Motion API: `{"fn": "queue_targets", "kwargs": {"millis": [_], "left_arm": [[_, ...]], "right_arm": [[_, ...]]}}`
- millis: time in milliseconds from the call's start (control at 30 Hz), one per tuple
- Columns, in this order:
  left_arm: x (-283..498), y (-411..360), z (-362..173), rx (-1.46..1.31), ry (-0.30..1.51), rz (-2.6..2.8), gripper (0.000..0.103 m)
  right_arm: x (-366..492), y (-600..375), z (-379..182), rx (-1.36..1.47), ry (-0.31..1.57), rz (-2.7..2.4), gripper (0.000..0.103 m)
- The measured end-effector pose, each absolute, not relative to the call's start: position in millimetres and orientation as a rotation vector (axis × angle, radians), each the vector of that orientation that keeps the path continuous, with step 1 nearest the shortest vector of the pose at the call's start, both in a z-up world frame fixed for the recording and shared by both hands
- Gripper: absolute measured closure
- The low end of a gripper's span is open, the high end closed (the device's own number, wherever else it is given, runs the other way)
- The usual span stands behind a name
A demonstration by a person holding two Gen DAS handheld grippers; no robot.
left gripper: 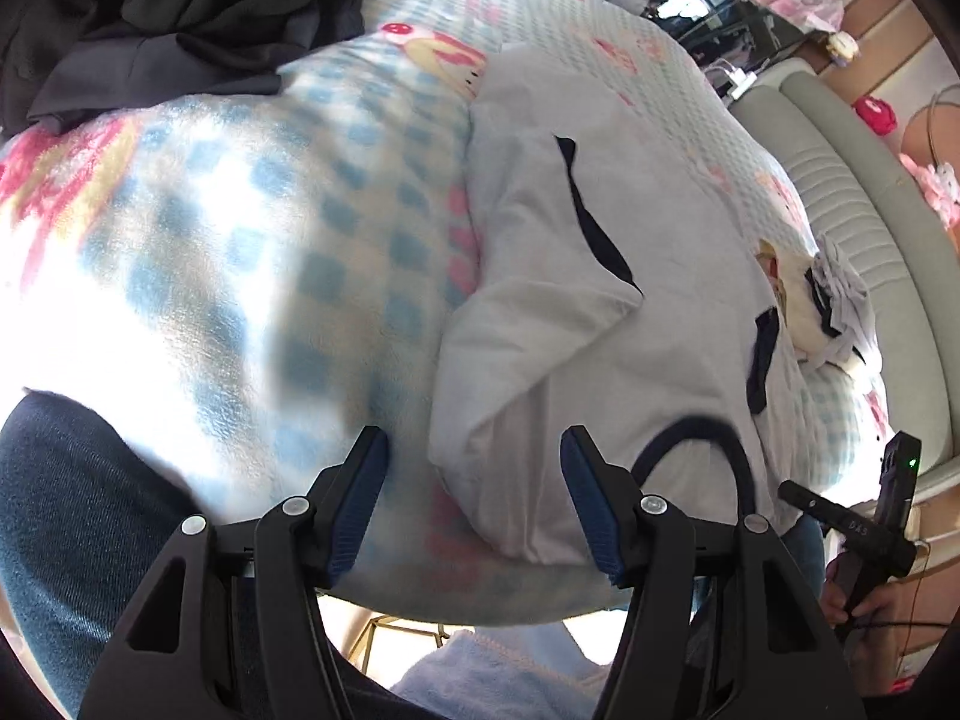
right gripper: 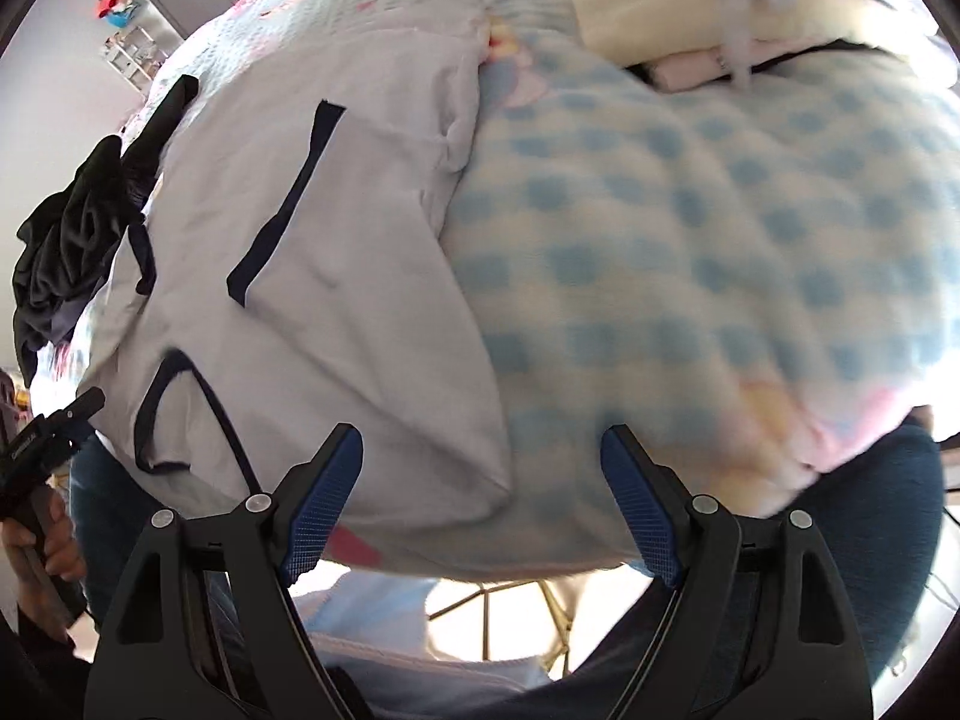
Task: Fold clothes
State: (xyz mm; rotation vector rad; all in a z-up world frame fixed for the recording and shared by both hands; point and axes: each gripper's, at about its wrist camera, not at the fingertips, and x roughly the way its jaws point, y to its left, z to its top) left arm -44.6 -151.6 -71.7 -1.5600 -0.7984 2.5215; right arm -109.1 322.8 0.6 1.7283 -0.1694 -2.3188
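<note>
Clearly the main risk sits at the near edge of the bed [left gripper: 252, 252], where the white shirt [left gripper: 600, 312] ends almost flush with the drop. A careless tug toward the person could drag that hem off the checked blanket [right gripper: 690, 252] and undo the fold already made. The blanket is soft and fluffy, so a deep pinch might catch its pile along with the shirt and lift both.

Going left to right in the left wrist view: a heap of dark clothes [left gripper: 198, 6] lies at the far left corner of the bed, close enough to the shirt's far end that a wide sweep could pull them together. The left gripper [left gripper: 474, 501] hangs released over the near edge, jaws wide apart, nothing between them, with the shirt's folded corner just ahead of its right finger. Right of that lies the navy-trimmed neckline [left gripper: 696, 450]. Near the right side of the bed lies a small pile of pale clothes [left gripper: 834, 312].

In the right wrist view the right gripper [right gripper: 480, 501] is likewise released and empty, hovering above the shirt's near corner.

The shirt is white with navy edging, lying partly folded along the bed. One side is turned over the body in a long diagonal flap, and a trimmed sleeve end [right gripper: 288, 198] shows on top. It looks thin, limp and lightly creased.
</note>
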Motion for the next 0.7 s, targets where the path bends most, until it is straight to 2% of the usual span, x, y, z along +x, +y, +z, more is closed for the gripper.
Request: {"fn": "queue_targets", "kwargs": {"millis": [100,200,367,467,500,533,600,633,700], "left_arm": [[-39,-163,-69,-1.427,-0.983,2.405,0.040],[-35,-186,-71,-1.315,-1.185,2.351,0.033],[-61,-193,-92,-1.377,-1.294,2.326,0.034],[-76,-183,-88,-1.414,-1.222,2.376,0.035],[-79,-179,-86,-1.457,-1.151,2.414,0.039],[-83,-175,-86,-1.530,-1.059,2.447,0.053],[-84,-162,-92,-1.688,-0.850,2.477,0.062],[-84,-159,-94,-1.712,-0.803,2.478,0.062],[-78,-154,-93,-1.737,-0.723,2.481,0.062]], "right_arm": [[-108,336,2,1.725,-0.270,-2.312,0.020],[-106,355,6,1.674,-0.429,-2.263,0.020],[-105,363,0,1.611,-0.545,-2.210,0.023],[-119,369,-16,1.657,-0.659,-2.208,0.028],[-119,370,-18,1.650,-0.689,-2.218,0.028],[-119,370,-18,1.652,-0.678,-2.227,0.029],[-133,348,-47,1.683,-0.559,-2.262,0.034],[-141,326,-76,1.696,-0.491,-2.272,0.034],[-132,322,-75,1.704,-0.380,-2.297,0.034]]}}
